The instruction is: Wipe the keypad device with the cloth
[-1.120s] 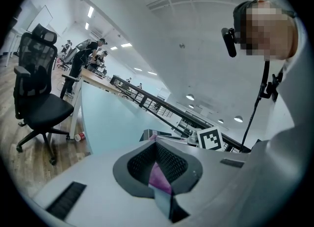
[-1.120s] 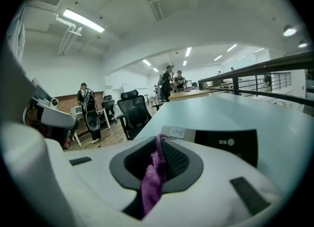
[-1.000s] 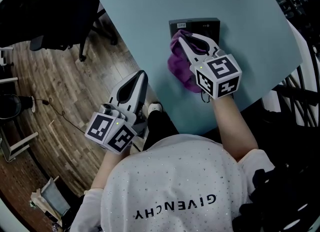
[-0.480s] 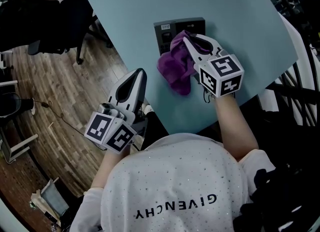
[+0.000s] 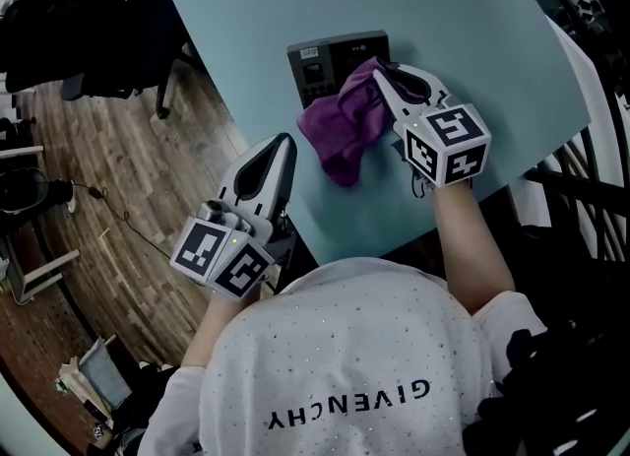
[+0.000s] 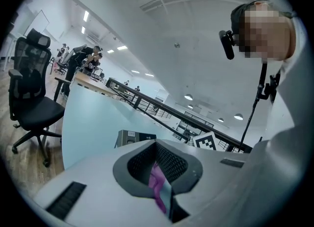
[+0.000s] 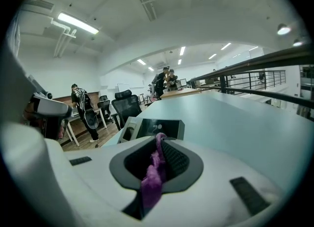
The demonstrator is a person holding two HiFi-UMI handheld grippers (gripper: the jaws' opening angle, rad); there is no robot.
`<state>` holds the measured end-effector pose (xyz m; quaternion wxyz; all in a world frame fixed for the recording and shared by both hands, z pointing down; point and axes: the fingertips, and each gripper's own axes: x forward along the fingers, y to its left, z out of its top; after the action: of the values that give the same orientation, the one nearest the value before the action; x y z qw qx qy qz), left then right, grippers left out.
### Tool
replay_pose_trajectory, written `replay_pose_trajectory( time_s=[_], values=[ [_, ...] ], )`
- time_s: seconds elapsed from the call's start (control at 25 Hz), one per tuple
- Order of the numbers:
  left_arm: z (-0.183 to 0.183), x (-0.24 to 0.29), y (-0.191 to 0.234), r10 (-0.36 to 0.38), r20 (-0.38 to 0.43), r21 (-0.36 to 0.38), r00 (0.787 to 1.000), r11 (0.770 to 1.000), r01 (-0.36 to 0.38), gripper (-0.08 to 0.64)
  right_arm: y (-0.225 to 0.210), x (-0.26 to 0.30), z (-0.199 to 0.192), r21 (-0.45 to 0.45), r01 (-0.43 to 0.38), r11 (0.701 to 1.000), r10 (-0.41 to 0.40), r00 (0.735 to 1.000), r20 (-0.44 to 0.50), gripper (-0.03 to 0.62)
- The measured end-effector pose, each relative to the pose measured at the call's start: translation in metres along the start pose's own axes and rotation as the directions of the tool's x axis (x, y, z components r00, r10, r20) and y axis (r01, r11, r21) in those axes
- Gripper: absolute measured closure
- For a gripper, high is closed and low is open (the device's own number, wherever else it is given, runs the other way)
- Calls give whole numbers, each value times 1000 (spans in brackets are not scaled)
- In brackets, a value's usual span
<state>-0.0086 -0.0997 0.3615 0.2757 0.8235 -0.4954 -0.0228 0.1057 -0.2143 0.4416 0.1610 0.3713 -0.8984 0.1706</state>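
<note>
The dark keypad device lies flat on the pale teal table. A purple cloth covers its right part and hangs down over the table toward me; the keys at its left show. My right gripper is shut on the cloth at the device's right edge. In the right gripper view the cloth runs between the jaws of the right gripper, with the device just beyond. My left gripper is shut and holds nothing, off the table's near-left edge over the floor. In the left gripper view the left gripper points toward the device.
The table's curved left edge runs down to my body. Black office chairs stand on the wooden floor at the upper left. A dark railing runs along the table's right side. People stand at desks far off.
My right gripper has dragged the cloth from the device's left part to its right edge, uncovering the keys. The left gripper has stayed where it was.
</note>
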Motion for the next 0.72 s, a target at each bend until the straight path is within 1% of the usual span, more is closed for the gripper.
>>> replay_pose_trajectory(
  time_s=[0.4, 0.72],
  values=[
    [10, 6, -19, 4, 12, 37, 1000, 999, -5, 558, -20, -10, -2, 35, 17, 999, -17, 1000, 11, 560],
    [4, 3, -19, 35, 2, 23, 999, 999, -35, 559, -41, -17, -1, 92, 49, 995, -51, 998, 28, 560]
  ],
)
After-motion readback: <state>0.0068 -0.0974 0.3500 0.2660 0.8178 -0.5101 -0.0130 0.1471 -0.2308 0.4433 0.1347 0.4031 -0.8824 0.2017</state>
